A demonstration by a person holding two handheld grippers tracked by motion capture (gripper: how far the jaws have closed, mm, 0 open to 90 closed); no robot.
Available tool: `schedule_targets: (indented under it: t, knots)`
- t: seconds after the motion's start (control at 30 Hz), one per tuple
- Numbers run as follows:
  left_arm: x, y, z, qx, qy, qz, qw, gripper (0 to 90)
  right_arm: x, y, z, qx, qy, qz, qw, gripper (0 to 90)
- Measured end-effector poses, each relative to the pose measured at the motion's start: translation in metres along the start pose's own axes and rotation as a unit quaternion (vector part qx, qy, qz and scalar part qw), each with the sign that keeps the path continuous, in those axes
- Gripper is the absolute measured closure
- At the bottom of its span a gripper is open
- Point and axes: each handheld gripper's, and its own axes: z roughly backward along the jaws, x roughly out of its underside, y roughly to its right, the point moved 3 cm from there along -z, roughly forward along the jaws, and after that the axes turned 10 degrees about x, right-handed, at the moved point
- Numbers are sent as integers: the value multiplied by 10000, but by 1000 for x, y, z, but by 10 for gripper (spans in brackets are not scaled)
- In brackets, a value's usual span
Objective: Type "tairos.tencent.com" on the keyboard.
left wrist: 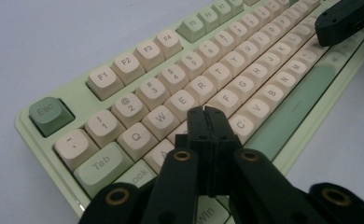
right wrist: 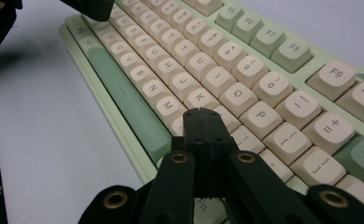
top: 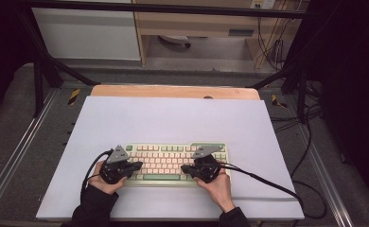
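Your keyboard (top: 173, 163) lies on the pale surface (top: 173, 118), near the edge closest to you and about in the middle from left to right. It has a light green case, cream keys and some green keys, for example the Esc key (left wrist: 49, 115) at its upper left corner and the long space bar (right wrist: 124, 98) in the front row.

Your left gripper (top: 137, 165) is over the left part of the keyboard. In the left gripper view its fingers (left wrist: 199, 122) are pressed together, with nothing between them, and the tip is low over the letter keys, near the S and D area below the E key (left wrist: 185, 100). If the tip touches a key, I cannot tell.

Your right gripper (top: 184, 168) is over the right part of the keyboard. In the right gripper view its fingers (right wrist: 196, 122) are also pressed together and hold nothing. The tip is just beside the K key (right wrist: 201, 98), on the side nearer to you.

The two tips point toward each other across the middle keys, well apart. A black cable (top: 267, 182) runs from your right gripper over the surface to its right edge.
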Motion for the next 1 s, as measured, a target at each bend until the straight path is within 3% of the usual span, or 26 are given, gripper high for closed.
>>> schedule_targets:
  t: [0.7, 1.0]
  knots:
    - [1, -1, -2, 17, -23, 7, 10000, 897, 4, -1, -4, 35, -55, 75, 10000, 900]
    - [0, 0, -1, 21, -11, -11, 10000, 898, -1, 2, 11, 139, 111, 130, 9998, 900]
